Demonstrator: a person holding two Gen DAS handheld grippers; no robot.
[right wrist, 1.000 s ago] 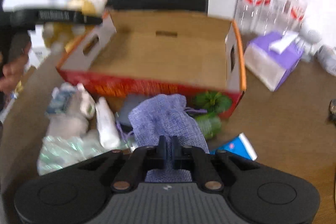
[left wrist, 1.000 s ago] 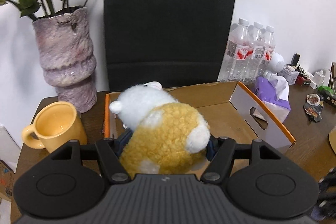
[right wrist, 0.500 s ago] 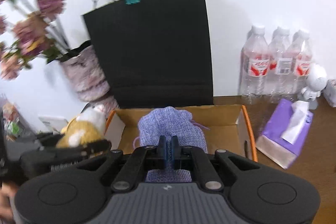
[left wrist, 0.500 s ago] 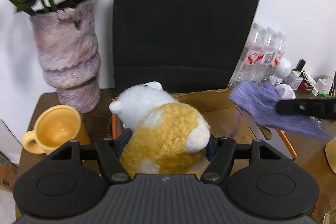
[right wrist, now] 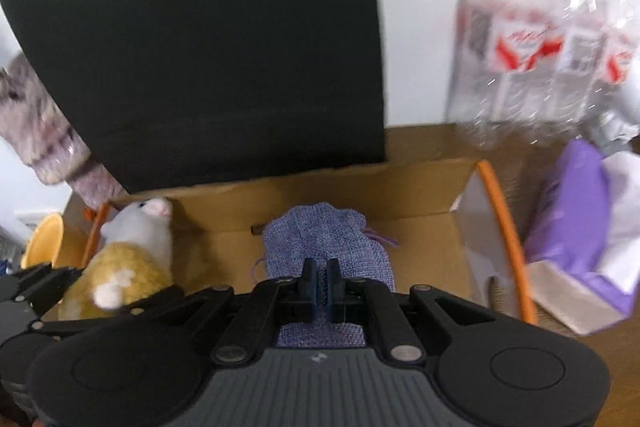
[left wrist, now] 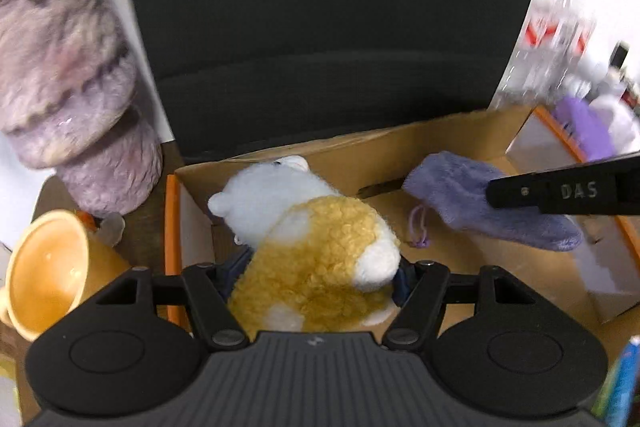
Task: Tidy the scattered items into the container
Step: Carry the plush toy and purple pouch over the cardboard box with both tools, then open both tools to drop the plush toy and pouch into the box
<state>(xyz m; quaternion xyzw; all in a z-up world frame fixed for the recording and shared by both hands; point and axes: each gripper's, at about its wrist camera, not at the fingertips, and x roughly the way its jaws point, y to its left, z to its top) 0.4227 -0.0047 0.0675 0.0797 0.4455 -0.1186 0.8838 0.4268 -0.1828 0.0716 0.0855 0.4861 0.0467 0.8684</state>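
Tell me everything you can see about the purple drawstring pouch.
The purple drawstring pouch is a small bag of coarse woven fabric, lavender, with a thin purple cord looping from its gathered neck. The right gripper pinches its closed end, jaws nearly together. It hangs tilted over the open cardboard box, beside the plush toy, not touching it.

Plush hamster [left wrist: 320,247], purple pouch [right wrist: 324,247] held over cardboard box [left wrist: 460,135].
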